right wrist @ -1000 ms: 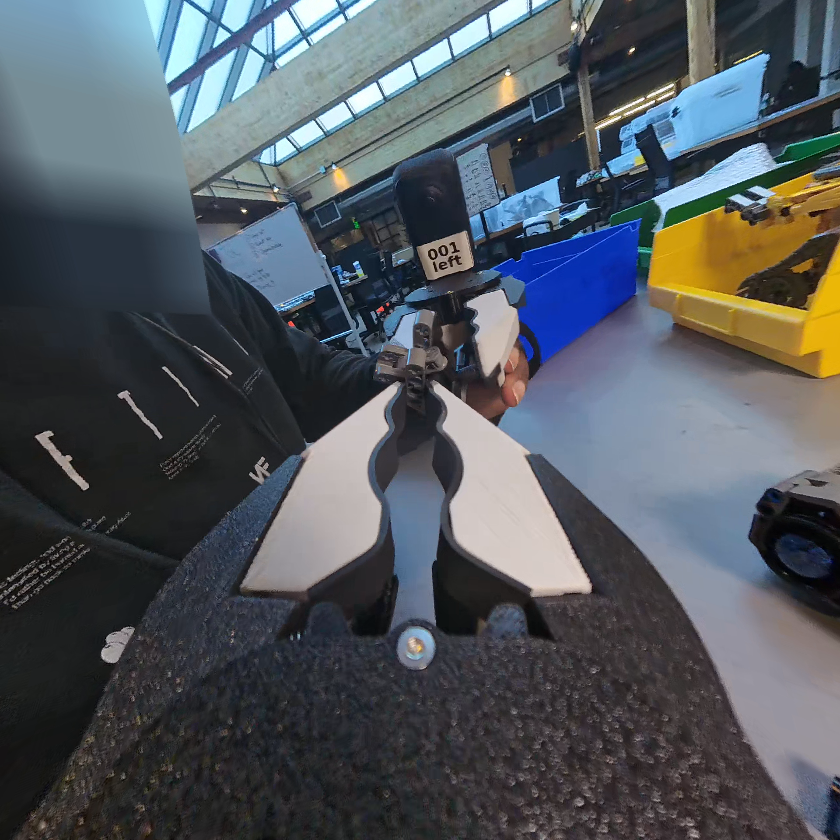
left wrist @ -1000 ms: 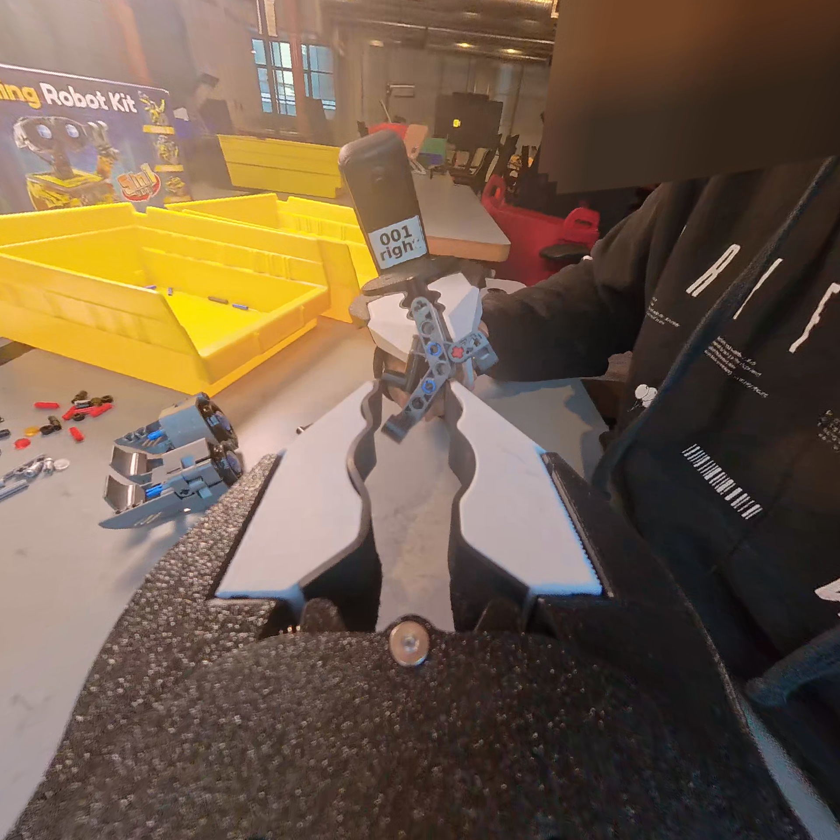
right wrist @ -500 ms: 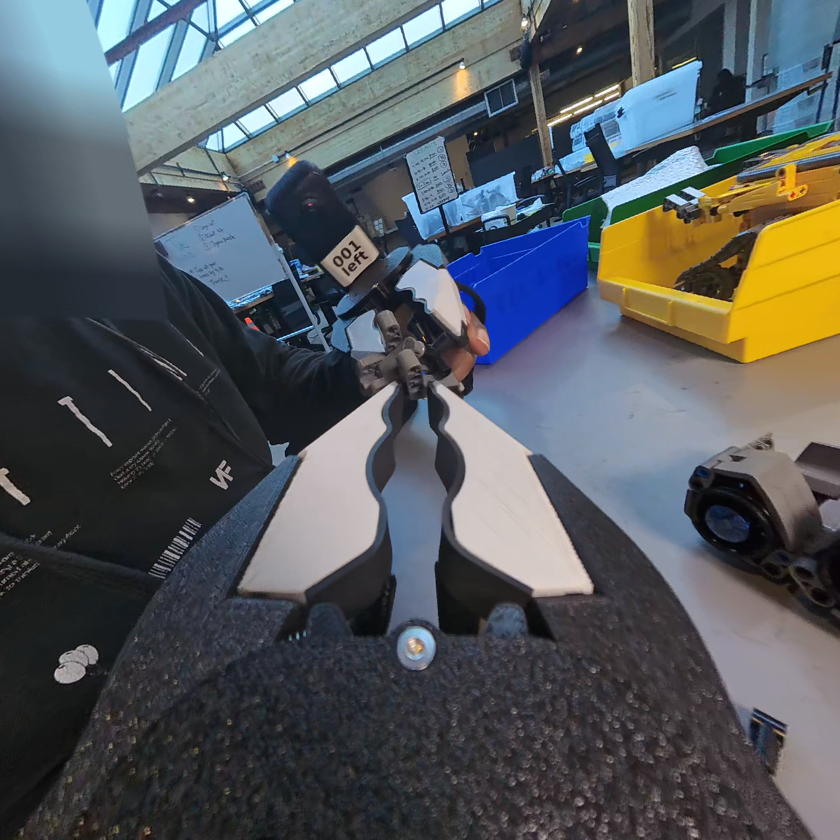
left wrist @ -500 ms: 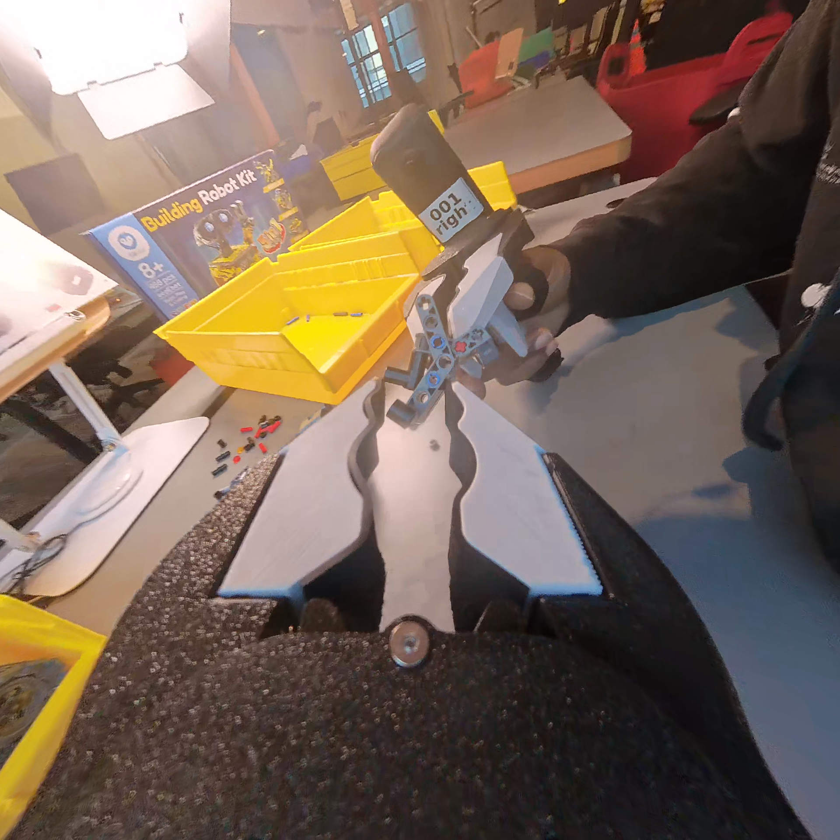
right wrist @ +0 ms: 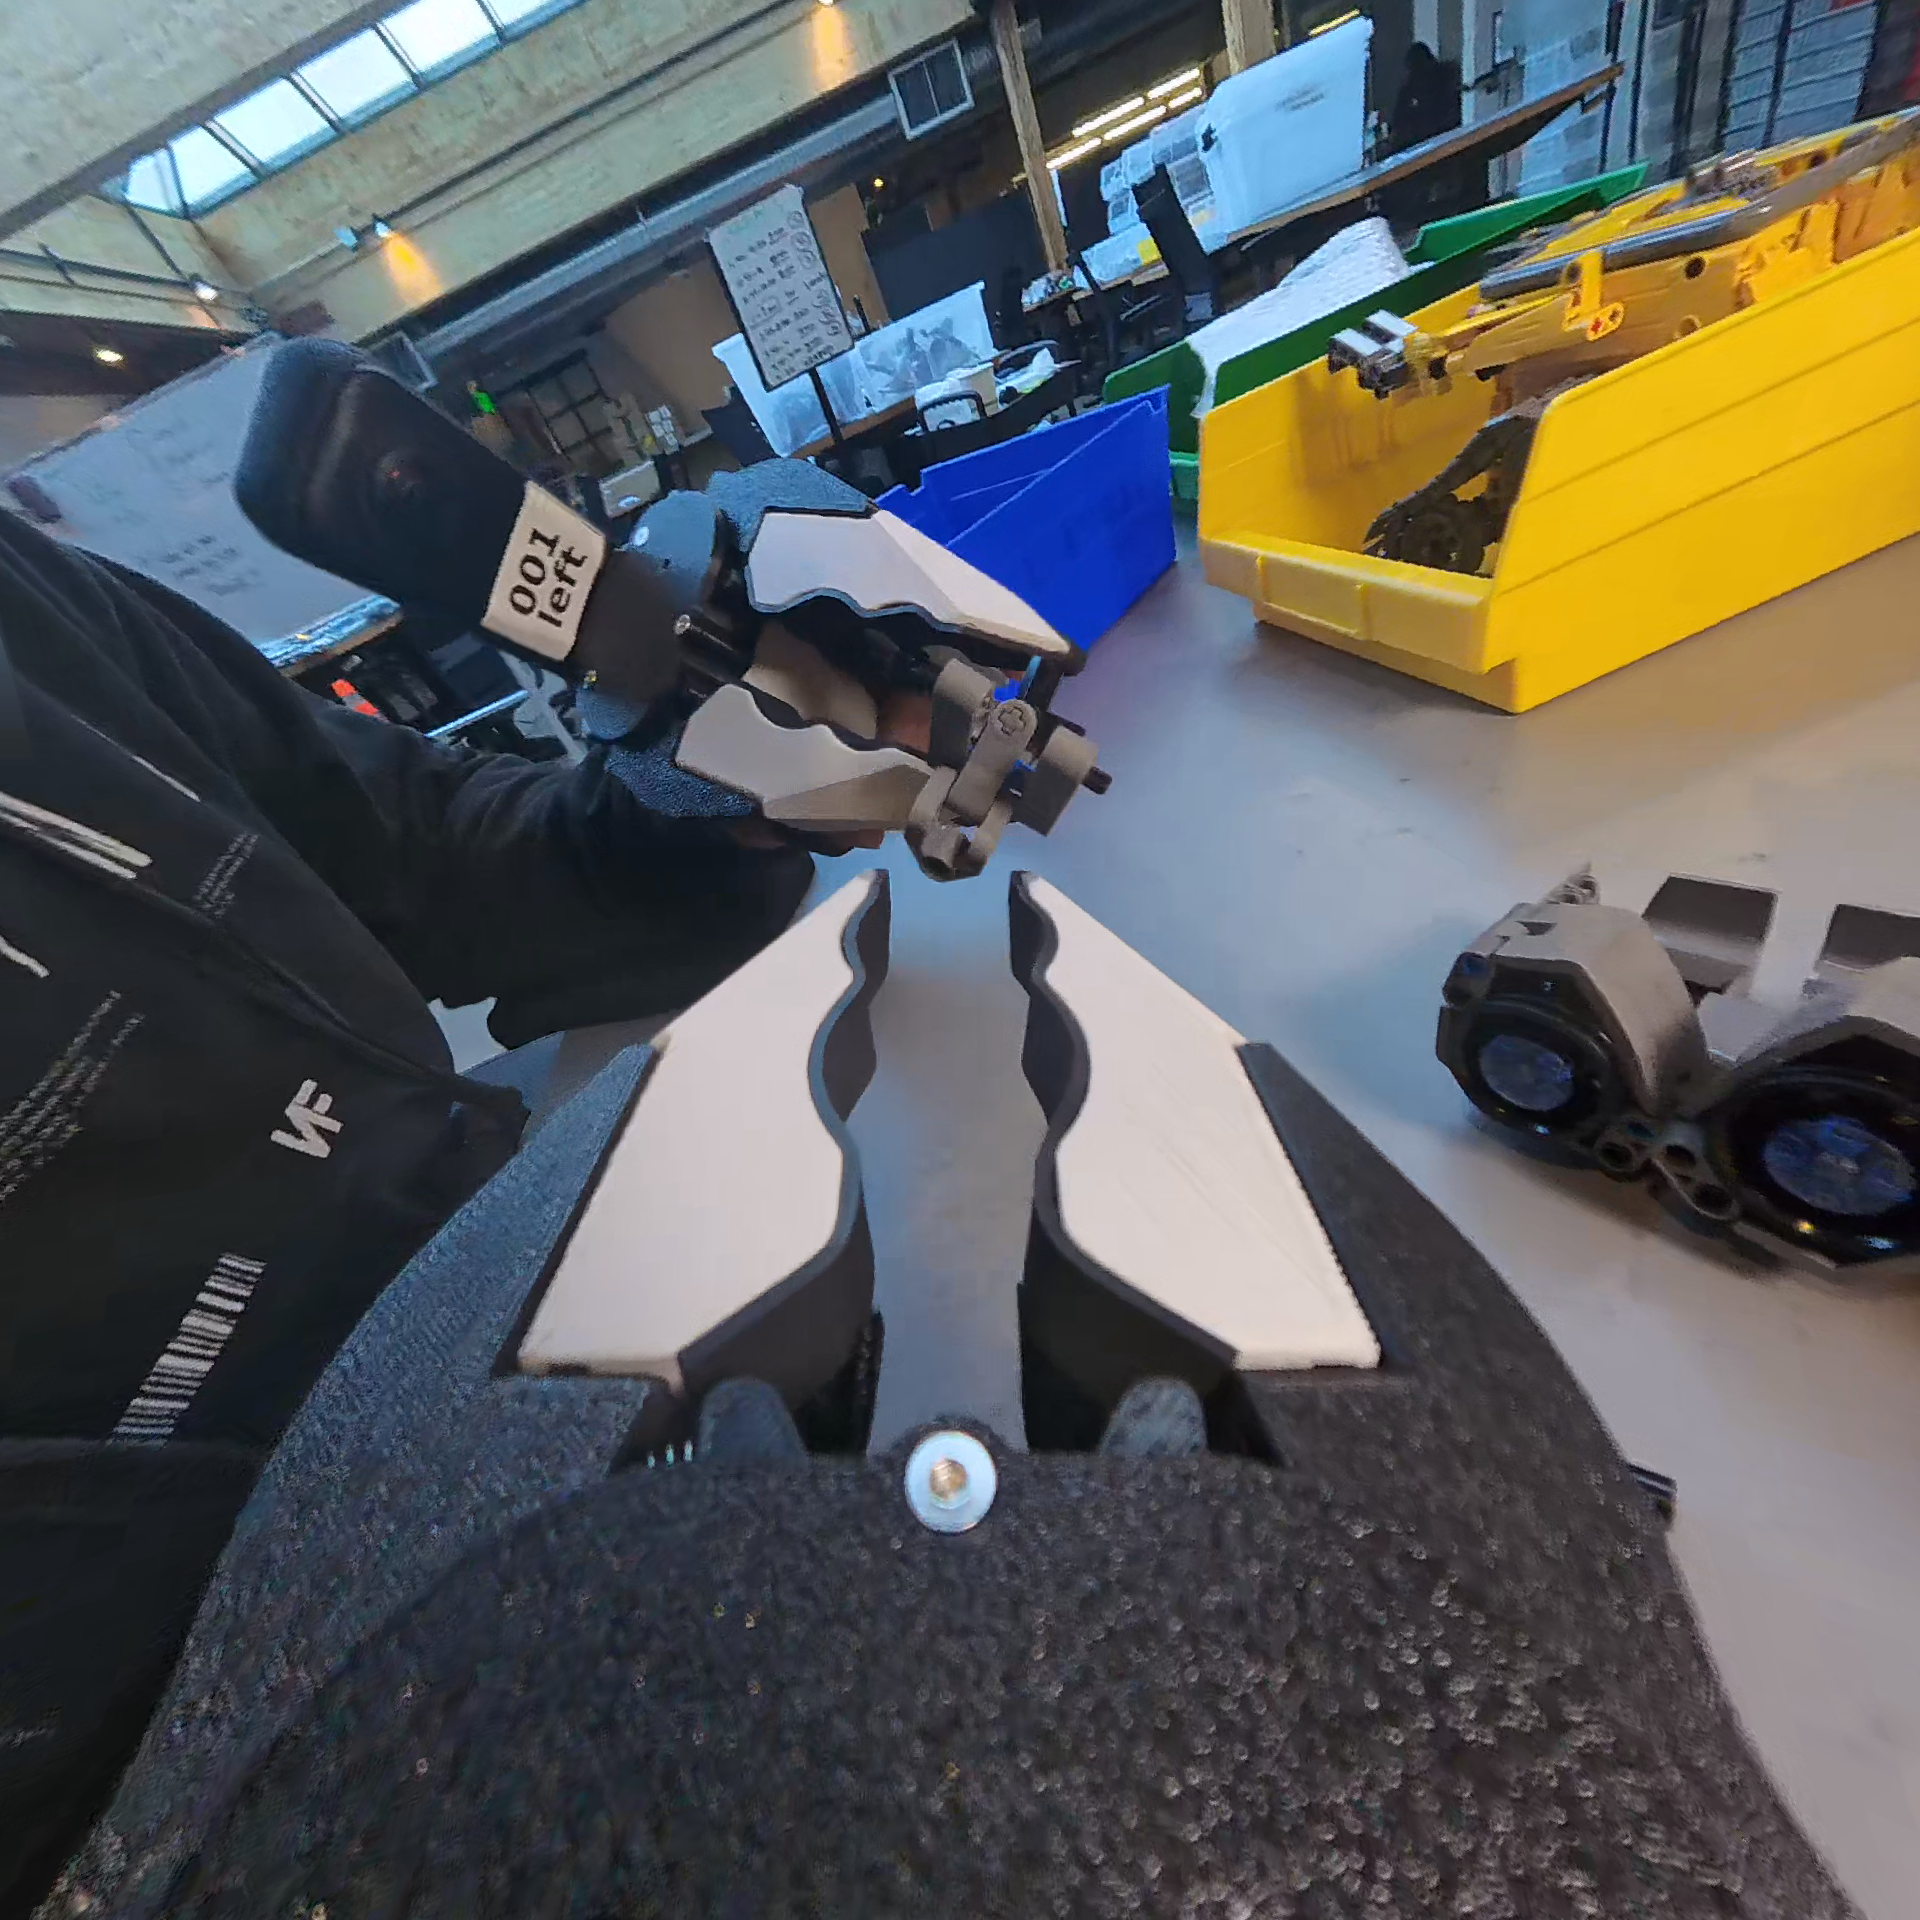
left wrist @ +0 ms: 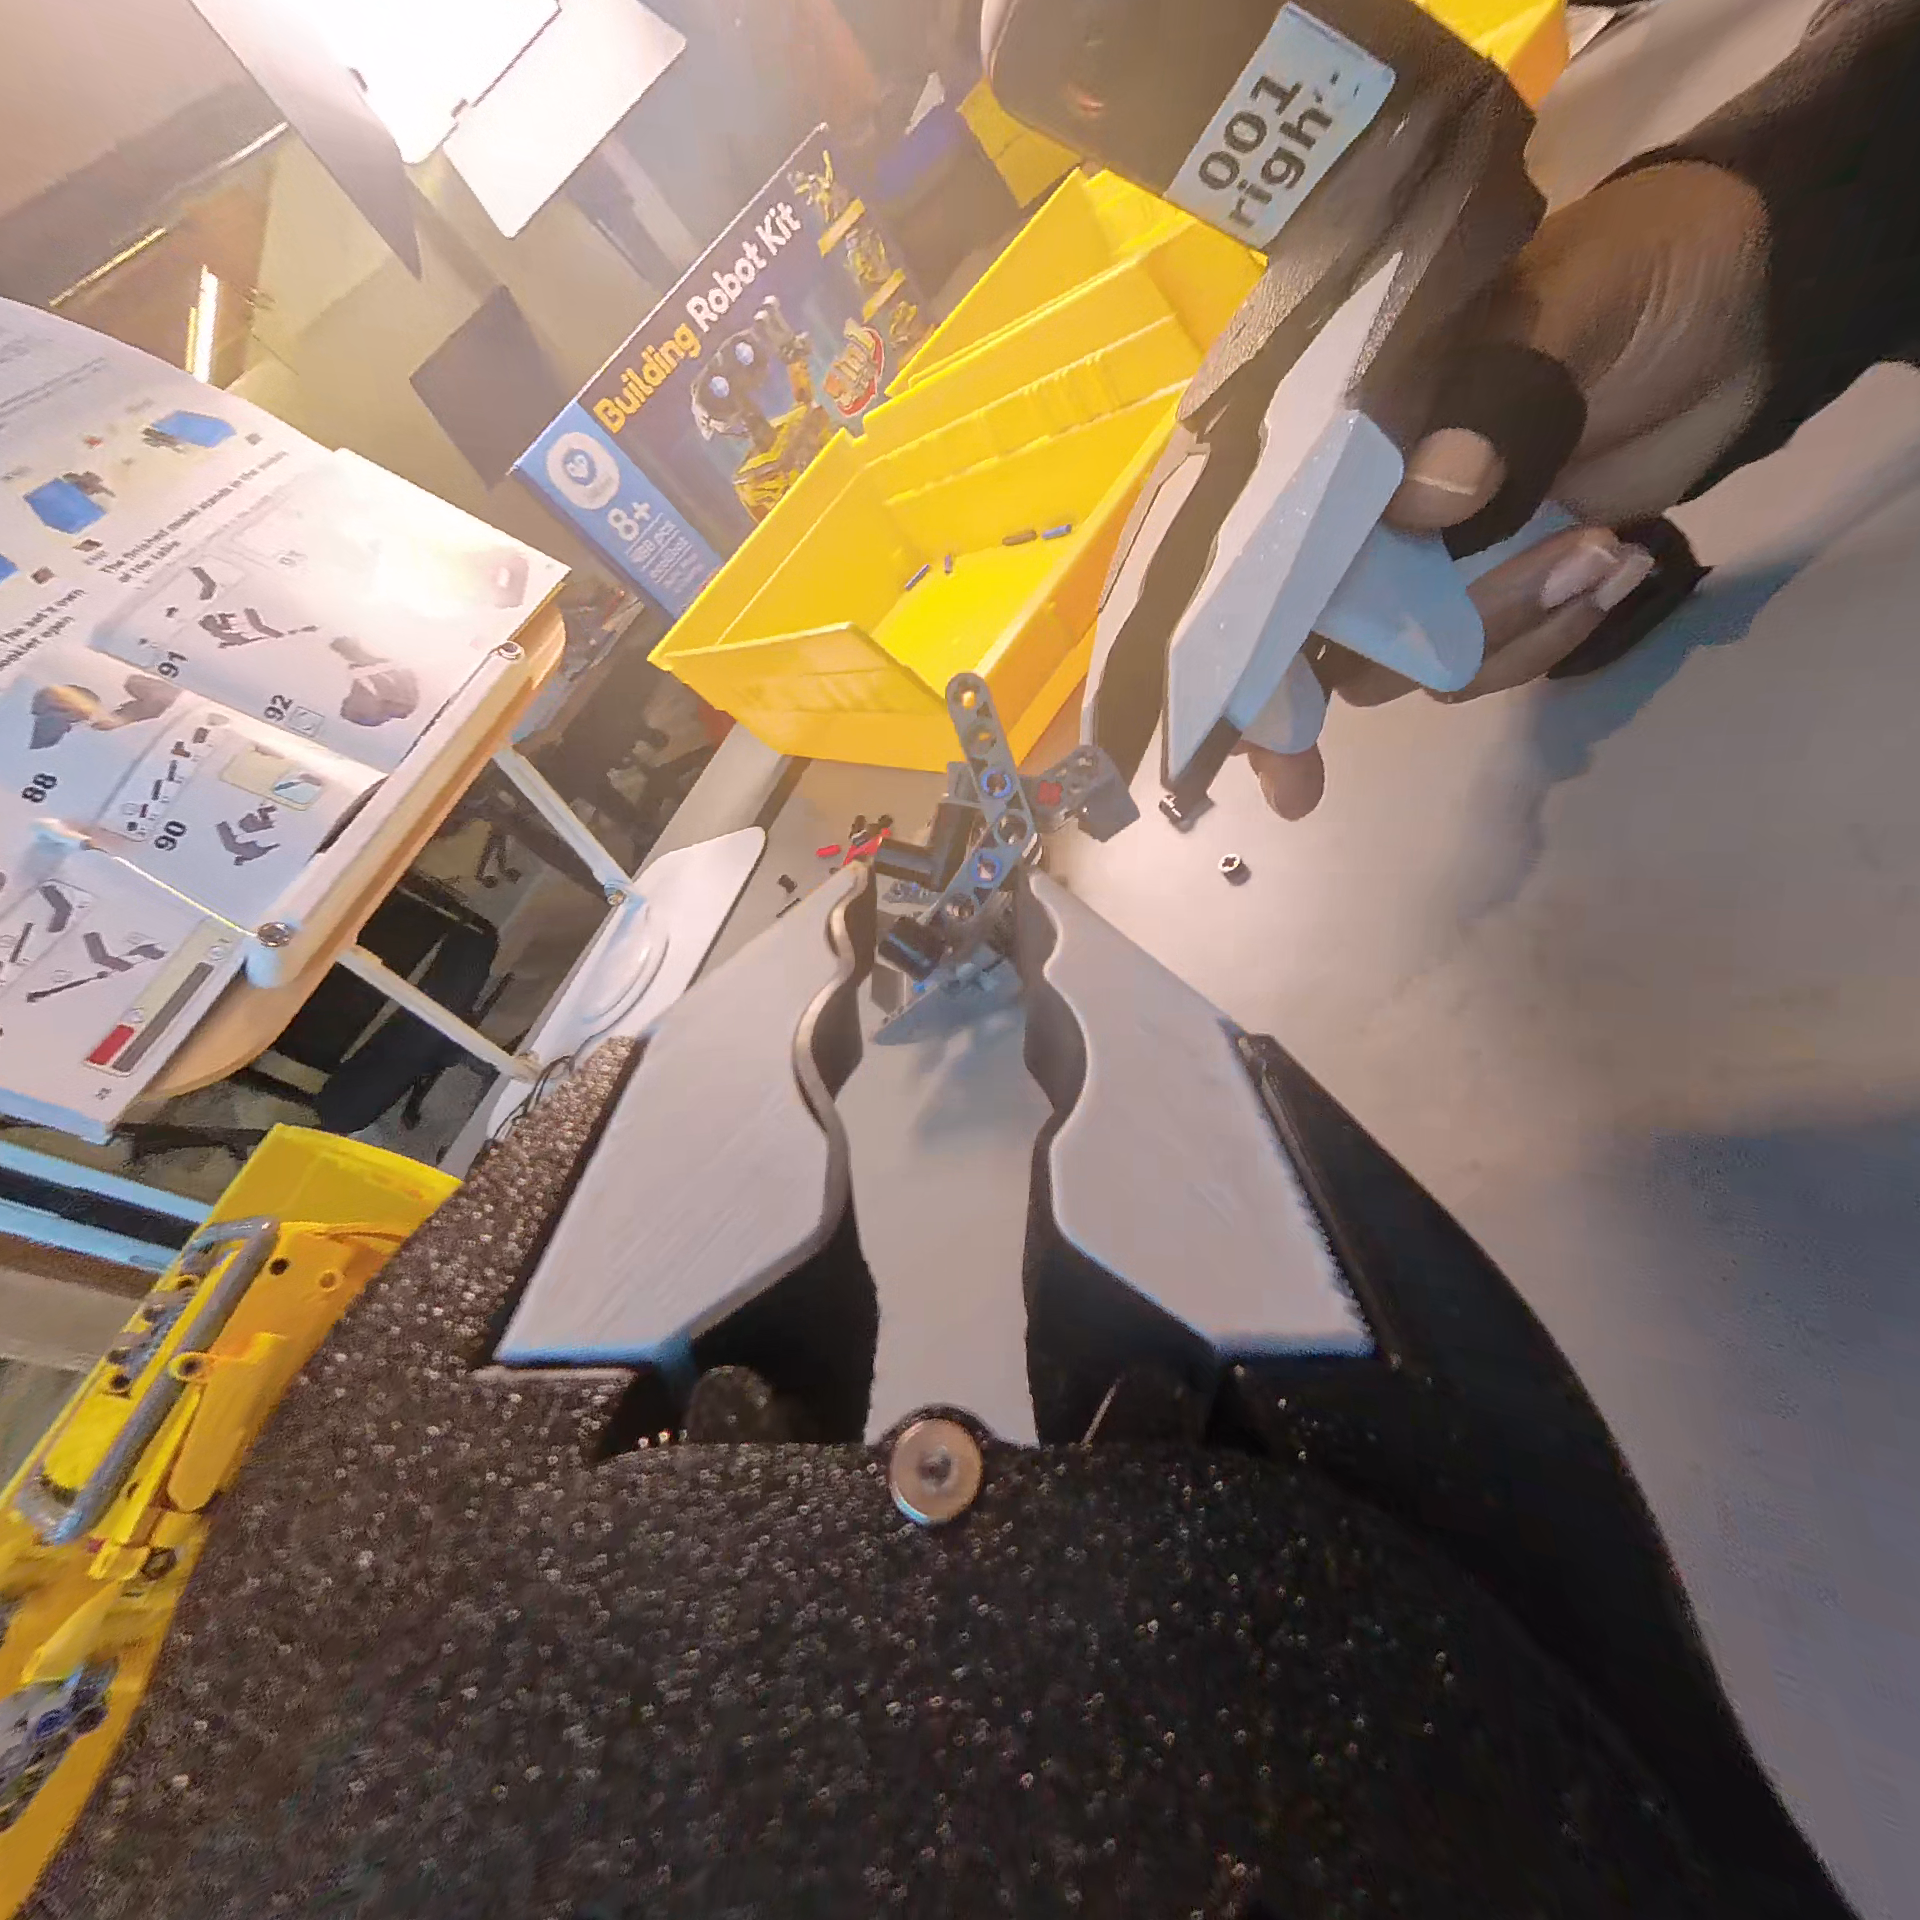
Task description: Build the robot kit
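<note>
My left gripper (left wrist: 940,891) is shut on a small grey brick assembly (left wrist: 982,831) of perforated beams with blue and red pins, held just above the grey table (left wrist: 1455,1039). In the right wrist view the left gripper (right wrist: 992,722) lies on its side with the assembly (right wrist: 982,774) sticking out of its tips. My right gripper (right wrist: 948,883) is open and empty, its tips just short of the assembly. It also shows in the left wrist view (left wrist: 1184,769), held in a hand at the upper right, tips down near the table.
A yellow bin (left wrist: 831,675), a kit box (left wrist: 727,343) and an instruction booklet on a stand (left wrist: 208,644) stand to the left. Small loose parts (left wrist: 1234,868) lie on the table. A grey two-lens module (right wrist: 1683,1081), a yellow bin with a model (right wrist: 1662,499) and a blue bin (right wrist: 1049,520) are on the right. Less than 4 cm separates the two grippers' tips. About 12 cm separates my right fingertips from the grey two-lens module (right wrist: 1683,1081).
My right gripper has opened, let go of the assembly and drawn back from it. My left gripper keeps the assembly, has rolled onto its side and come lower toward the table.
</note>
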A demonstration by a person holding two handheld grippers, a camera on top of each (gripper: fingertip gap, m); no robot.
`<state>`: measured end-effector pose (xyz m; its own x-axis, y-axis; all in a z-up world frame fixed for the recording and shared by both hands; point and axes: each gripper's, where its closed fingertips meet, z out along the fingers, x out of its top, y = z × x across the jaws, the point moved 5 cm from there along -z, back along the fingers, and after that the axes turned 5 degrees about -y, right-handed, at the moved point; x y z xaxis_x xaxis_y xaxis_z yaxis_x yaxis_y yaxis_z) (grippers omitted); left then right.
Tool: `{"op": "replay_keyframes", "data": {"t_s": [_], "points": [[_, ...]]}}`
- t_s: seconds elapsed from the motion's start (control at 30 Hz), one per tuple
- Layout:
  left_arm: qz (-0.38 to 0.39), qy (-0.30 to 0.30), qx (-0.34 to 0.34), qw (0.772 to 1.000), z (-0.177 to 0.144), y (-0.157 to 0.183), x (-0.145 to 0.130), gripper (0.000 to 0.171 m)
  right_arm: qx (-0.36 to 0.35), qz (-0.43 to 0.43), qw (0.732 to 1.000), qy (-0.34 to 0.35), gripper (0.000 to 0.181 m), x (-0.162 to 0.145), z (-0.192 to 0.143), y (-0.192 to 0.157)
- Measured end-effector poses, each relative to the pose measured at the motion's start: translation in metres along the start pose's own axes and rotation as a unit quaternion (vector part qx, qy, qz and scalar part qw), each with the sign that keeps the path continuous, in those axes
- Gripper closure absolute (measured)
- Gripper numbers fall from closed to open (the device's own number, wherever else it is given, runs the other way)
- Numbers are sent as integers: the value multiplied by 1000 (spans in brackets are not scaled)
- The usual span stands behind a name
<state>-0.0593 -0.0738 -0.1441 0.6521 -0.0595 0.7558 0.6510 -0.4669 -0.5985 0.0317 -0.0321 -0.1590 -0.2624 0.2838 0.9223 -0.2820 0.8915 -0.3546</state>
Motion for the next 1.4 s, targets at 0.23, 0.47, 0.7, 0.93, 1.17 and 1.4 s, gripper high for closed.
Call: {"op": "replay_keyframes", "data": {"t_s": [0.23, 0.47, 0.7, 0.93, 1.17, 1.4], "points": [[47, -20, 33, 998, 5, 7, 2, 147, -38, 7, 999, -1, 165, -2, 7, 2], [-111, -23, -102, 988, 12, 13, -15, 147, -101, -82, 991, -19, 166, 3, -5, 9], [-204, 20, -171, 964, 9, 8, -14, 135, -181, -306, 932, -72, 166, 3, -7, -3], [-162, 34, -169, 972, 6, 13, -8, 133, -185, -407, 890, -88, 167, -4, 0, -15], [-163, 60, -199, 965, -5, 9, -2, 115, -137, -382, 909, -97, 167, -10, 0, -16], [-171, 69, -287, 940, -12, 27, 5, 115, -47, -330, 936, -116, 166, -19, -1, -21]]}}
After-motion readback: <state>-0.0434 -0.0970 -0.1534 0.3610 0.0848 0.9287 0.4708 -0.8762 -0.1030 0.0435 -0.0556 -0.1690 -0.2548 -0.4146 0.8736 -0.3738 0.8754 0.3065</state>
